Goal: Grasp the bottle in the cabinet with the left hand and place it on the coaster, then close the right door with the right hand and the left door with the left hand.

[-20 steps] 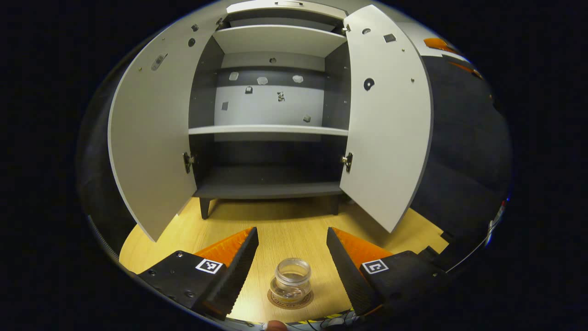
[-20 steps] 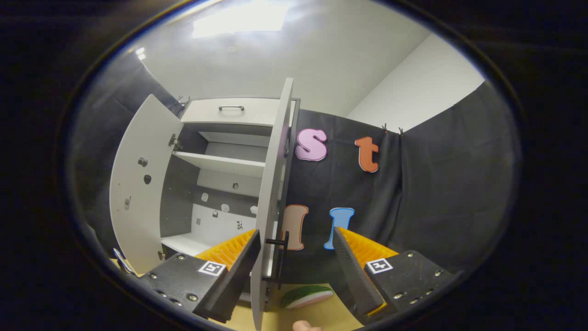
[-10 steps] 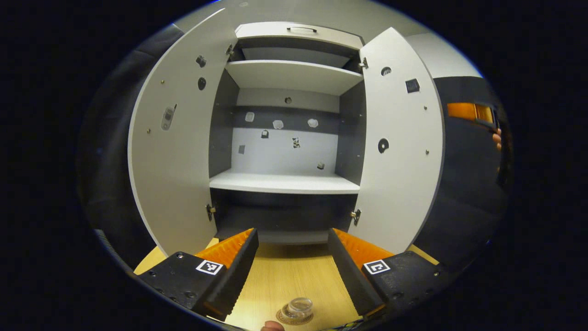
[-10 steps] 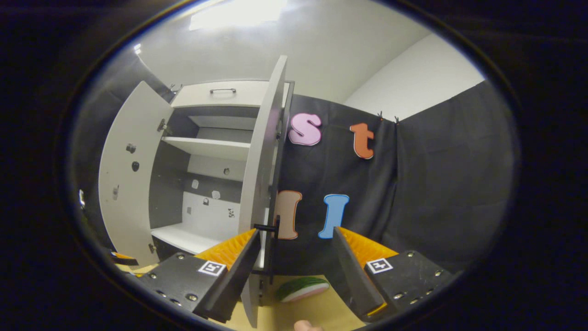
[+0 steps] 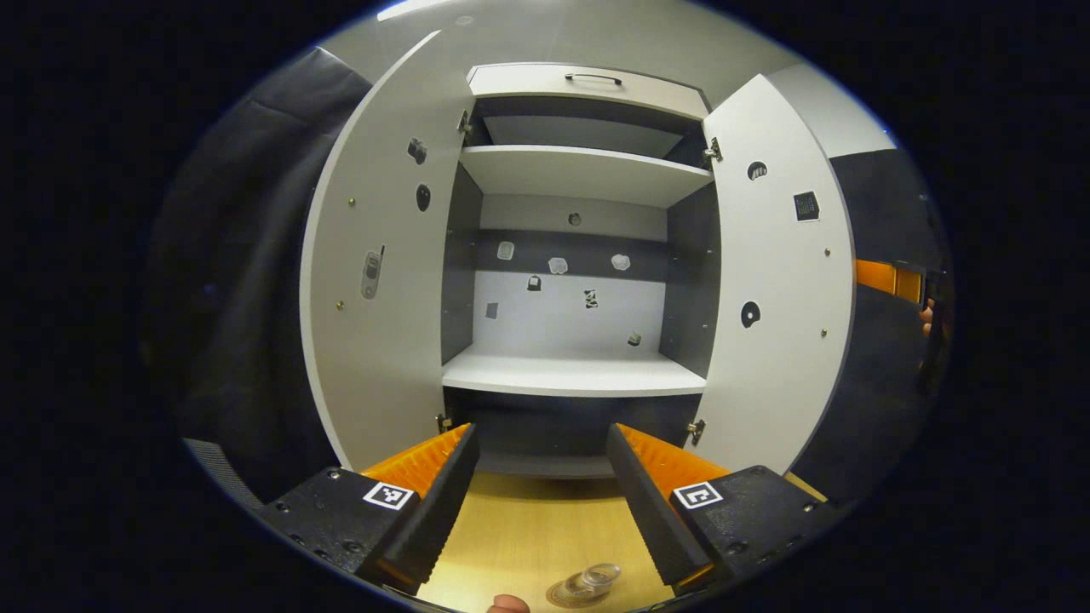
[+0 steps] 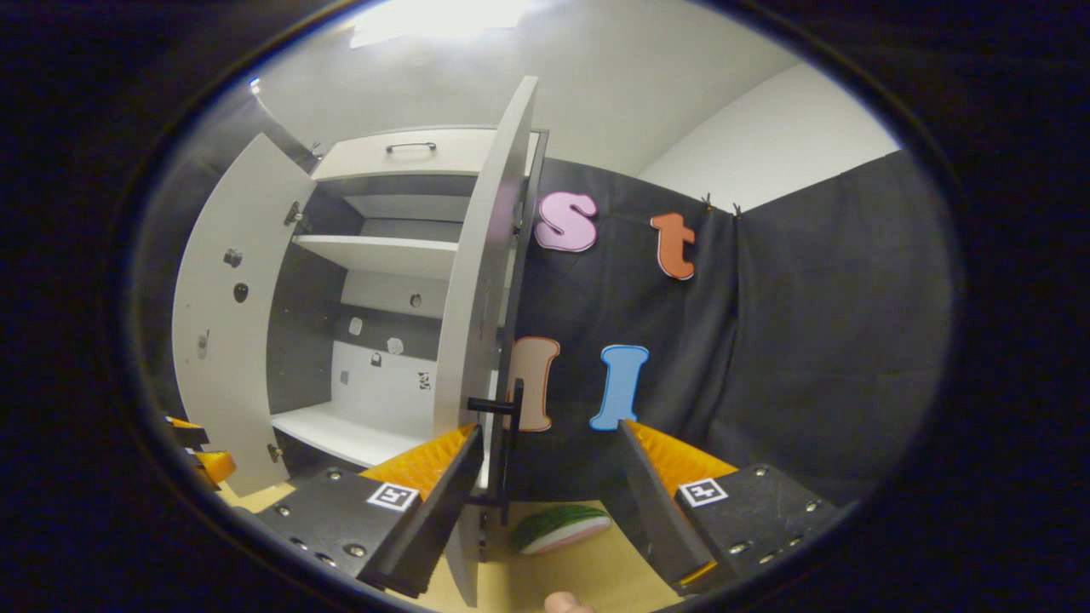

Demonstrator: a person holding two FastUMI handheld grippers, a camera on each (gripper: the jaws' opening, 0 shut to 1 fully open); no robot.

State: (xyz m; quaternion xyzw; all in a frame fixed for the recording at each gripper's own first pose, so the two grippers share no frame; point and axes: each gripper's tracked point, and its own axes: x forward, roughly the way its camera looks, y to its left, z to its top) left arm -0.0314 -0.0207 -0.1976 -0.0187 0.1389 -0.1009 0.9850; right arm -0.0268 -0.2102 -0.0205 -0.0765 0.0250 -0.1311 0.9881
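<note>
A small clear bottle [image 5: 594, 579] stands on a round coaster [image 5: 569, 594] on the wooden table, low in the left gripper view, just below my left gripper [image 5: 542, 502], which is open and holds nothing. The cabinet has both doors open: the left door [image 5: 375, 289] and the right door [image 5: 779, 289]. In the right gripper view the right door [image 6: 481, 306] is seen edge-on, its black handle [image 6: 508, 443] just ahead of my open right gripper [image 6: 549, 502]. The other gripper [image 5: 886, 277] shows at the far right of the left gripper view.
White shelves [image 5: 570, 375] in the cabinet are bare; a drawer with a handle [image 5: 592, 78] sits on top. A watermelon-slice toy [image 6: 562, 526] lies on the table [image 6: 588, 570] beside the right door. Black cloth hangs to the right of the cabinet.
My left gripper has risen and drawn back from the bottle, which has slid down to the view's bottom edge. My right gripper has moved closer to the right door's handle.
</note>
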